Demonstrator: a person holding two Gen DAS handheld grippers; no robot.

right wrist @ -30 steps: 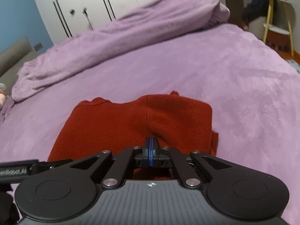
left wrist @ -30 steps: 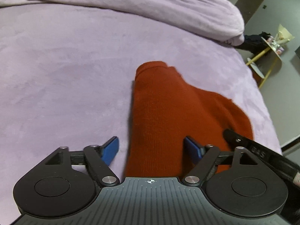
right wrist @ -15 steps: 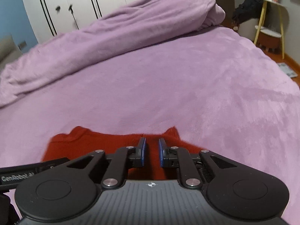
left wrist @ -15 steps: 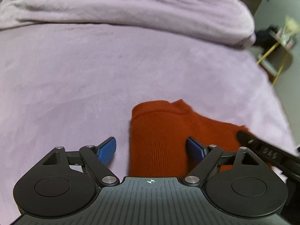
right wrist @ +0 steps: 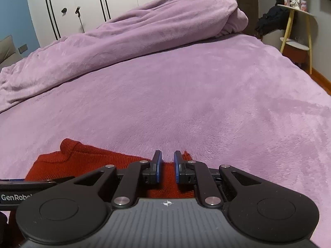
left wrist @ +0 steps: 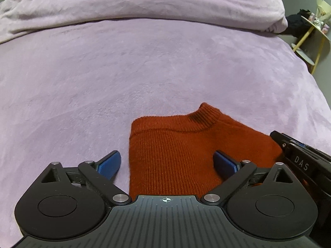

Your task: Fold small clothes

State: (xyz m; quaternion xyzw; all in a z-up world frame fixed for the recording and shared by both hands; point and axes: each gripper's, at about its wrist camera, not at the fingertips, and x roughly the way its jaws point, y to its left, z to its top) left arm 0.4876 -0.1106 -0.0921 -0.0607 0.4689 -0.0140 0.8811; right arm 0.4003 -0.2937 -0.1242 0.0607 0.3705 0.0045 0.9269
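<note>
Red knit sweater [left wrist: 178,155] lies folded flat on the purple bed cover [left wrist: 144,72], ribbed collar [left wrist: 204,115] at its far edge, left side a straight folded edge. In the right wrist view the same sweater [right wrist: 82,161] shows low in the picture, collar bump to the left, a small corner of knit poking up just right of the fingers.

Left gripper [left wrist: 167,163] sits over the near part of the sweater, jaws opening and spread wide: the left blue pad [left wrist: 109,163] is over bare cover just beside the sweater's left edge, the right blue pad [left wrist: 225,163] is over the knit. Pads press on nothing.

Right gripper [right wrist: 167,167] is at the sweater's far right edge, blue pads a narrow gap apart, red knit visible behind the gap, nothing pinched between them. Its black body also shows at the right edge of the left wrist view, touching or just over the sweater's right side; cannot tell which.

Farther out: a bunched purple duvet [right wrist: 144,31] along the bed's far side, white wardrobe doors [right wrist: 124,0] behind it, a yellow-legged side table [right wrist: 298,29] at right.
</note>
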